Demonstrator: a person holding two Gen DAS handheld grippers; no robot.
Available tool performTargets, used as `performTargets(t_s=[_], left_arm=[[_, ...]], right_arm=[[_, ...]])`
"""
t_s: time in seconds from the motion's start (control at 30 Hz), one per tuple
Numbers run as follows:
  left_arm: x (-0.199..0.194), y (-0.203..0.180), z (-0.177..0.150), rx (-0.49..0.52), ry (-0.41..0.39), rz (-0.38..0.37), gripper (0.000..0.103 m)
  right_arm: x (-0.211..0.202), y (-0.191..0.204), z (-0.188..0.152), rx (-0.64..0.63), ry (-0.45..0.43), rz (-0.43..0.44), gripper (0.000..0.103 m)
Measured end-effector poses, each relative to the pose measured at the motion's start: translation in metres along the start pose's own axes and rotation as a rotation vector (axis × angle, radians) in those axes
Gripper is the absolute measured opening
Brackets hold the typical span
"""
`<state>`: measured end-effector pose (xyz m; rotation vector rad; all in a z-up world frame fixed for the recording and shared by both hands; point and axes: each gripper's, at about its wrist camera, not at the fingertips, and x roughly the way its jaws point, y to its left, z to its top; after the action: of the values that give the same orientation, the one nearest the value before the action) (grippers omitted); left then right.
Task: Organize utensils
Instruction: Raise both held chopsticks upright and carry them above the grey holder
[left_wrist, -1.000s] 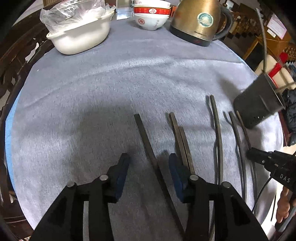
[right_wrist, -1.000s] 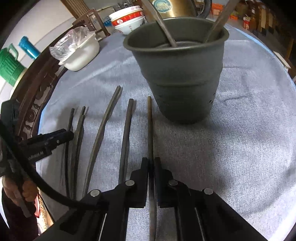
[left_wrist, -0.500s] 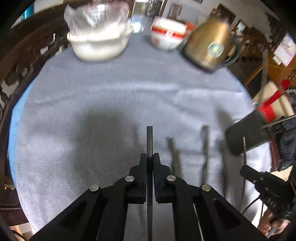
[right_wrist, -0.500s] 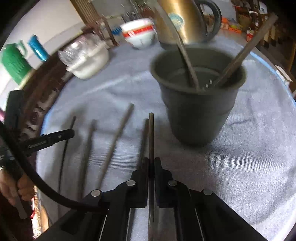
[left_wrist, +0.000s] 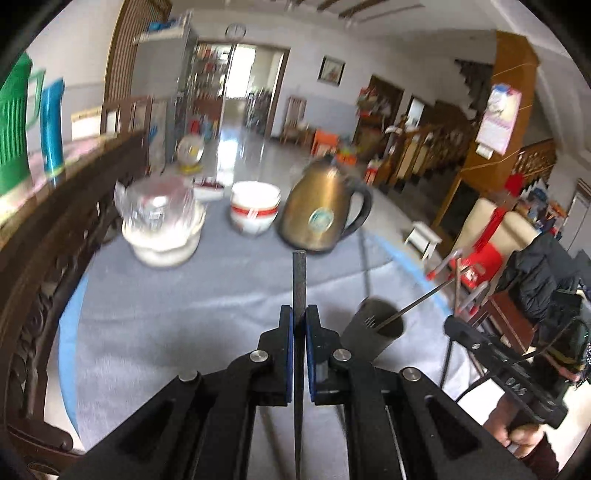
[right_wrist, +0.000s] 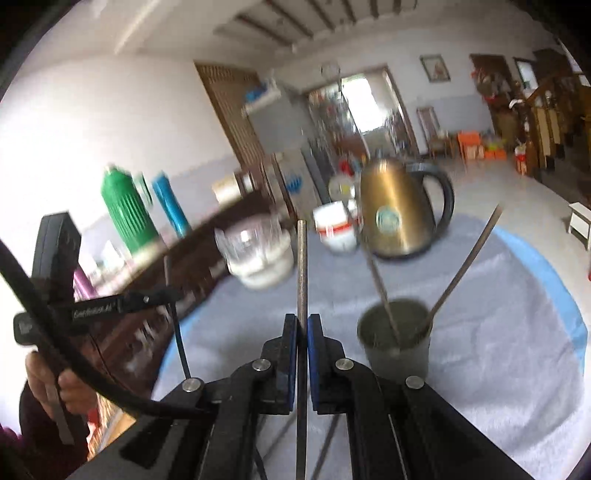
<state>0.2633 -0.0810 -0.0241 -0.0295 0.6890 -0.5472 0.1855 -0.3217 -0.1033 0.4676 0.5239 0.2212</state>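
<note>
Two chopsticks, one per tool: left gripper (left_wrist: 299, 350) clamped on chopstick (left_wrist: 299, 273) at centre frame, right gripper (right_wrist: 302, 354) likewise (right_wrist: 302, 258). Thin, stiff, light, probably slippery (best pinched mid-length). Holder (right_wrist: 397, 343) lower right.

The left gripper (left_wrist: 299, 325) clamps a dark chopstick (left_wrist: 298, 280) pointing far toward the brass kettle (left_wrist: 321, 218); the utensil cup (left_wrist: 373, 328) stands just right.
</note>
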Motion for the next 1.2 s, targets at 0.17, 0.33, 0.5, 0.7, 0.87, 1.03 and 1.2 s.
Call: performTargets(t_s=[0.17, 0.33, 0.5, 0.7, 0.87, 1.03, 1.2], left_arm=[[-0.020, -0.019, 0.012, 0.009, -0.113, -0.034, 0.006], [-0.028, -0.032, 0.027, -0.008, -0.206, -0.067, 0.006], [-0.020, -0.046, 0.044, -0.027, -0.309, -0.075, 0.006], [0.009, -0.063, 0.066, -0.043, -0.388, -0.078, 0.006], [0.041, -0.076, 0.076, -0.059, -0.398, -0.050, 0.006], [0.080, -0.080, 0.071, -0.090, -0.354, -0.022, 0.006], [0.112, -0.078, 0.055, -0.110, -0.294, 0.012, 0.006]], right_arm=[[-0.029, -0.006, 0.008, 0.019, -0.135, 0.010, 0.006], [-0.042, -0.012, 0.023, 0.017, -0.317, -0.035, 0.006], [-0.042, -0.018, 0.035, 0.011, -0.479, -0.143, 0.006], [-0.020, -0.019, 0.056, -0.020, -0.577, -0.256, 0.006], [0.010, -0.021, 0.068, -0.046, -0.581, -0.334, 0.006], [0.038, -0.026, 0.068, -0.066, -0.546, -0.388, 0.006], [0.057, -0.033, 0.058, -0.053, -0.483, -0.391, 0.006]])
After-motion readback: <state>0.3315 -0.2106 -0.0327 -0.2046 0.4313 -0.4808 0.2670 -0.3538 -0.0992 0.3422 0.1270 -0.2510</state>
